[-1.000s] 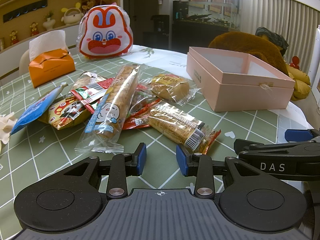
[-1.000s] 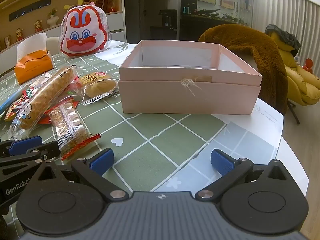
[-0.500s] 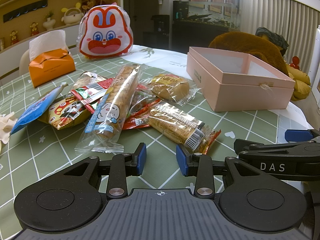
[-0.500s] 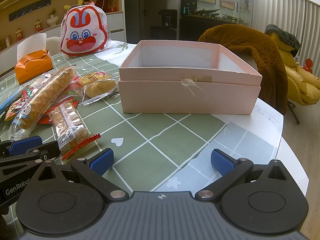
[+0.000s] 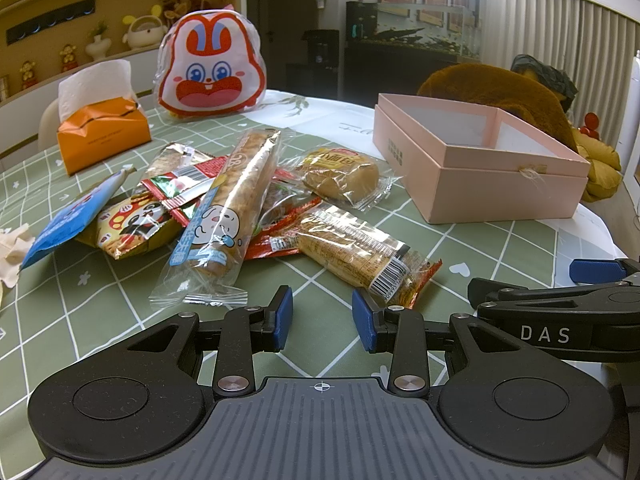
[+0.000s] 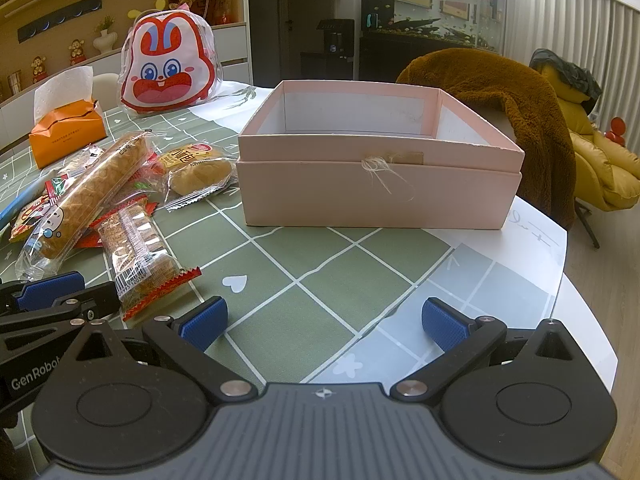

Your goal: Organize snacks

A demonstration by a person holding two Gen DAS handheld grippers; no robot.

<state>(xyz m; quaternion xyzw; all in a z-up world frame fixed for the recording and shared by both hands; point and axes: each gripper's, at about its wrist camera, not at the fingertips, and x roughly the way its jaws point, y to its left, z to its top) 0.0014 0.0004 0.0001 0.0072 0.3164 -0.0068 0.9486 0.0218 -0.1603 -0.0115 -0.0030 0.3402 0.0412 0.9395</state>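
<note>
Spreading across the frame: green checked bench (image 6: 328, 276). Sitting at centre of the right wrist view: open pink cardboard box (image 6: 376, 196), nothing visible inside. Lying at left: heap of wrapped snacks (image 5: 224, 208). Hovering low: left gripper (image 5: 322, 316), right gripper (image 6: 324, 320), jaws spread, gripping nothing.

Wrapped snacks (image 5: 240, 208) lie heaped on the green checked cloth, just left of an open, empty pink box (image 6: 376, 168).
</note>
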